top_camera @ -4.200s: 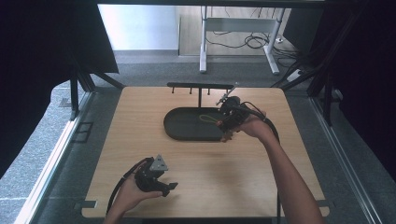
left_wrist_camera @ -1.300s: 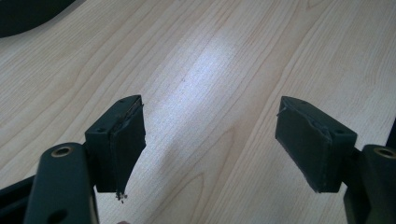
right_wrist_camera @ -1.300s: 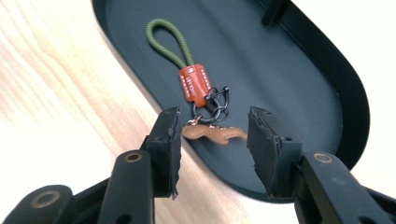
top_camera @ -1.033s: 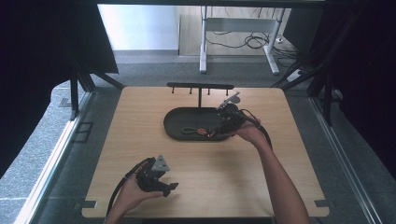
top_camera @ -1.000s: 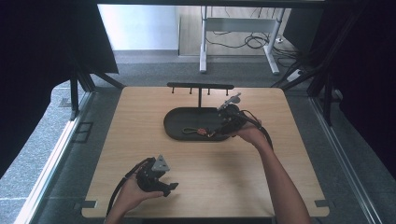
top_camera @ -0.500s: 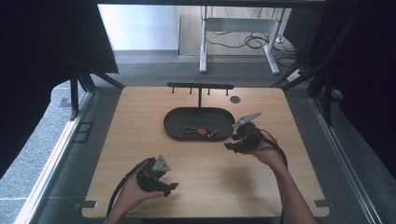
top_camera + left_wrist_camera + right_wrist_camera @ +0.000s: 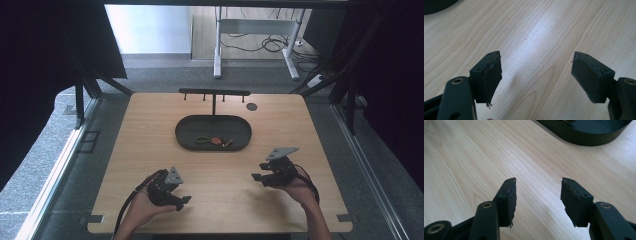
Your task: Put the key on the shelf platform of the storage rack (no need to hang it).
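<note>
1. Withdrawn from over the black oval tray (image 7: pixel 190 140), the right tongs (image 7: pixel 260 178) are now held low above the bare desk (image 7: pixel 150 130) on the near right; the jaws have just been opening, and nothing is seen between them in the right gripper view (image 7: pixel 537 197).
2. The left tongs (image 7: pixel 181 201) are found at the near left where they were, jaws wide apart and empty over bare wood (image 7: pixel 536 72).
3. The keyring with its cord (image 7: pixel 215 141) lies inside the tray, ahead of both tongs and between them, well apart from each.
4. Its long axis is laid roughly across the desk, along the tray's length.
5. From the right tongs the tray's rim (image 7: pixel 584 141) is seen ahead and slightly to the right; the right hand is judged a little nearer to the keyring.
6. Beyond the tray stands a hook rack (image 7: pixel 214 93), its pegs bare.
</note>
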The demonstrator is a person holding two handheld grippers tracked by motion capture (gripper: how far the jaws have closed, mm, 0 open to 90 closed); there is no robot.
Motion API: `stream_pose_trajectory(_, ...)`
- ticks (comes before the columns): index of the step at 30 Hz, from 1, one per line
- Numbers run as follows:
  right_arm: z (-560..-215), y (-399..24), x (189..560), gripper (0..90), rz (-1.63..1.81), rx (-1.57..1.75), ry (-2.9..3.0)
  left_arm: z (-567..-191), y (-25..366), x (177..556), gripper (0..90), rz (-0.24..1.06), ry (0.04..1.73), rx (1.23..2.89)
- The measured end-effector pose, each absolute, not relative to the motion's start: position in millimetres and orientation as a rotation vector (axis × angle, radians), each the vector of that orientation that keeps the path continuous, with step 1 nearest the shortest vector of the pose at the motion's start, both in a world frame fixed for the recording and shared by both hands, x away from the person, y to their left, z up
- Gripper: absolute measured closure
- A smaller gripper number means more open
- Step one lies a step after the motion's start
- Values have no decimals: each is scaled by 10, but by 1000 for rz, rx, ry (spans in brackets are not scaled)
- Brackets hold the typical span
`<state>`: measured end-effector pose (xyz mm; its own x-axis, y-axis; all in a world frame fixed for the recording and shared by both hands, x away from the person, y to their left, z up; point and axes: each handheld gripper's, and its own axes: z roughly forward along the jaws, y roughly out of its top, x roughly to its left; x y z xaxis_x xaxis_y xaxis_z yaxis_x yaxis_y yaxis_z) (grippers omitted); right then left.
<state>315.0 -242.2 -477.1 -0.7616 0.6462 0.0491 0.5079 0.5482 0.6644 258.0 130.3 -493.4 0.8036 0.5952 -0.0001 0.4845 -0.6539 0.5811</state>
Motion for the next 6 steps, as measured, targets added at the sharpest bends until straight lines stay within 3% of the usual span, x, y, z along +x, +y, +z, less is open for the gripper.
stream_pose_trajectory(6,-4737,-2426,3044,361,1037,964,2528,-4954,1284,2591,250,248,794,2423)
